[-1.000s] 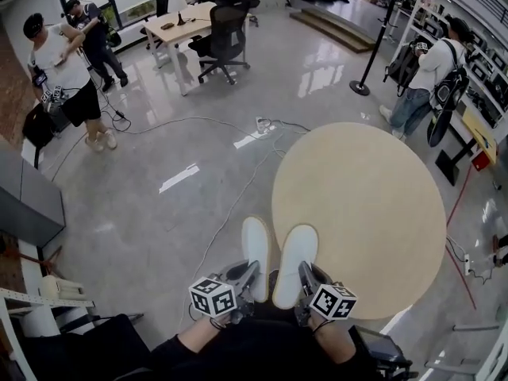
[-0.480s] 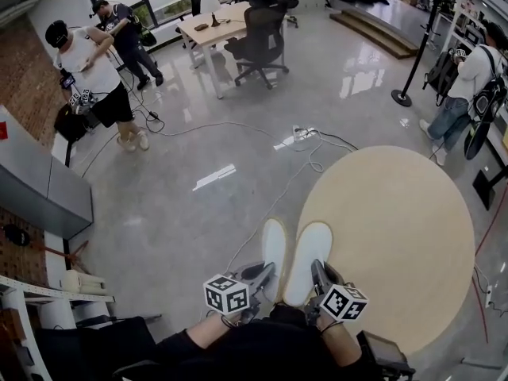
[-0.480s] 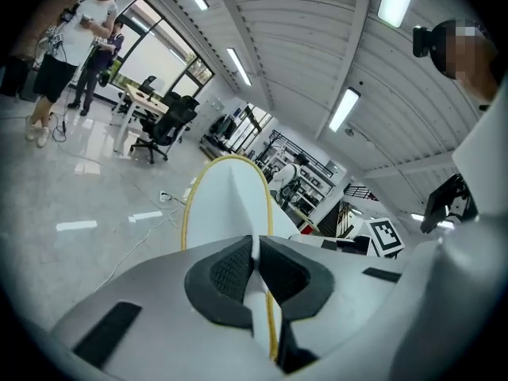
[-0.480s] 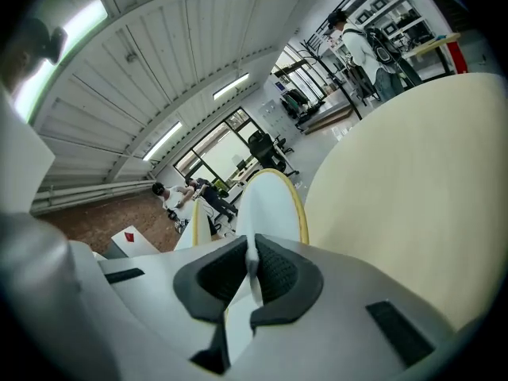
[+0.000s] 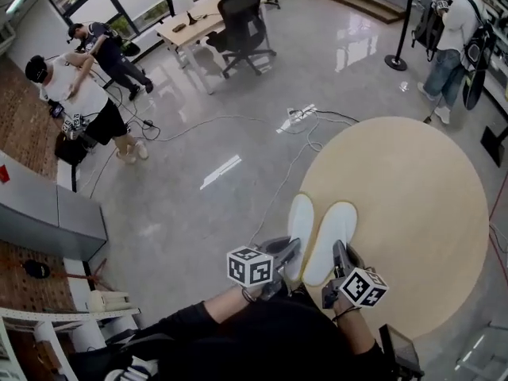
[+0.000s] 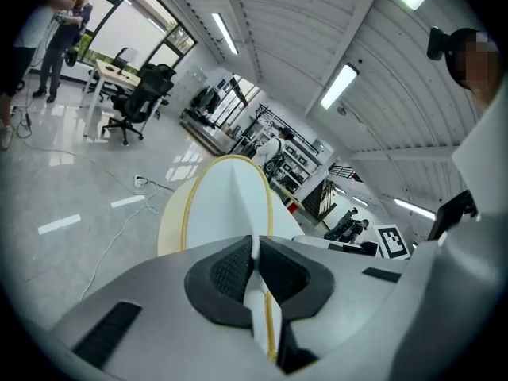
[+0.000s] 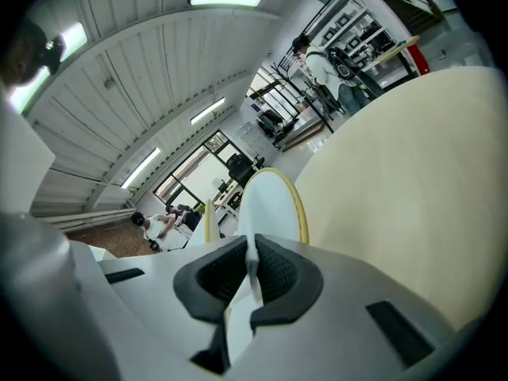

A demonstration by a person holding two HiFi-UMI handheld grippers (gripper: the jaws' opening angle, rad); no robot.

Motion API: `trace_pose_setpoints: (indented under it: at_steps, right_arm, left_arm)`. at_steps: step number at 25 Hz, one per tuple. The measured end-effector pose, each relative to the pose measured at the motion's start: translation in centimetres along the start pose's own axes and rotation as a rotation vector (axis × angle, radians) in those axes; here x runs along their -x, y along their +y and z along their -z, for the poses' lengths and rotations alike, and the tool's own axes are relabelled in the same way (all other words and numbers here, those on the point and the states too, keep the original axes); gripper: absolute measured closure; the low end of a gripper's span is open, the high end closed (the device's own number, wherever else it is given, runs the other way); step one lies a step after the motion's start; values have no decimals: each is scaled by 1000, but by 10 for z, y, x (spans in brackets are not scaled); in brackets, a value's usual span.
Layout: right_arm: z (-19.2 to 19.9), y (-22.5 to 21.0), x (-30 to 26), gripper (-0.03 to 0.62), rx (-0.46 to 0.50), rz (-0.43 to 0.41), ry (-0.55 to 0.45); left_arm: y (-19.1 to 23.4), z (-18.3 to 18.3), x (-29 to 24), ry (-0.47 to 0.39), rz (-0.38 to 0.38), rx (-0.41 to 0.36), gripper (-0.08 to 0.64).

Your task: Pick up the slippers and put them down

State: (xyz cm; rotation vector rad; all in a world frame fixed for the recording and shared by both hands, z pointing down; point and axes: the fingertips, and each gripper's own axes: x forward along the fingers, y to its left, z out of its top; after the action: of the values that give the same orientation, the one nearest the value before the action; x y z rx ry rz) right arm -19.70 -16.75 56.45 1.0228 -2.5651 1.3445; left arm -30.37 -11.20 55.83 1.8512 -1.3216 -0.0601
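Observation:
I hold two white slippers with yellow trim side by side, toes pointing away from me. My left gripper [image 5: 291, 255] is shut on the heel edge of the left slipper [image 5: 300, 222], which hangs over the round beige table's [image 5: 413, 205] left rim. My right gripper [image 5: 340, 255] is shut on the heel edge of the right slipper [image 5: 333, 230], which is over the tabletop. In the left gripper view the left gripper [image 6: 254, 267] pinches the thin edge of the left slipper [image 6: 226, 205]. In the right gripper view the right gripper [image 7: 252, 270] does the same on the right slipper [image 7: 270, 203], beside the table [image 7: 397, 173].
Cables and a power strip [image 5: 298, 116] trail across the glossy floor beyond the table. Two people [image 5: 79, 101] stand far left near a grey cabinet [image 5: 55, 221]. A desk with an office chair [image 5: 242, 26] stands at the back. Another person [image 5: 452, 30] and a pole stand [image 5: 401, 30] are at the far right.
Both grippers have travelled sideways together with the slippers still pinched. The pair has moved further over the table's left rim, and the room has swung in the head view.

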Motion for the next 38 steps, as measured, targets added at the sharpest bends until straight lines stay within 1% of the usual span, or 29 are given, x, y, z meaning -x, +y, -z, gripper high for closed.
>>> trace_pose_setpoints:
  at_steps: [5, 7, 10, 14, 15, 19, 24, 30, 33, 38]
  right_arm:
    - [1, -36, 11, 566, -44, 83, -36]
    - [2, -46, 6, 566, -56, 113, -39]
    - [-3, -67, -6, 566, -88, 174, -47]
    - [-21, -92, -25, 566, -157, 276, -72]
    - [-24, -97, -36, 566, -158, 297, -70]
    - [-30, -111, -85, 566, -98, 382, -44]
    - [-37, -130, -137, 566, -116, 404, -36]
    - [-34, -167, -179, 565, -154, 463, -5]
    - [-33, -176, -195, 565, -174, 479, 7]
    - [-22, -183, -214, 565, -196, 514, 26]
  left_arm:
    - [-3, 12, -45, 102, 60, -6, 528]
    - [7, 15, -61, 145, 71, -3, 528]
    - [30, 13, -91, 219, 65, 16, 528]
    - [51, -6, -127, 320, 75, 4, 528]
    - [61, -13, -135, 337, 74, -1, 528]
    - [107, -30, -165, 388, 46, 6, 528]
    - [142, -39, -209, 445, 31, -34, 528]
    - [176, -52, -249, 496, 24, -89, 528]
    - [184, -56, -261, 519, 33, -129, 528]
    - [192, -56, -267, 564, 53, -148, 528]
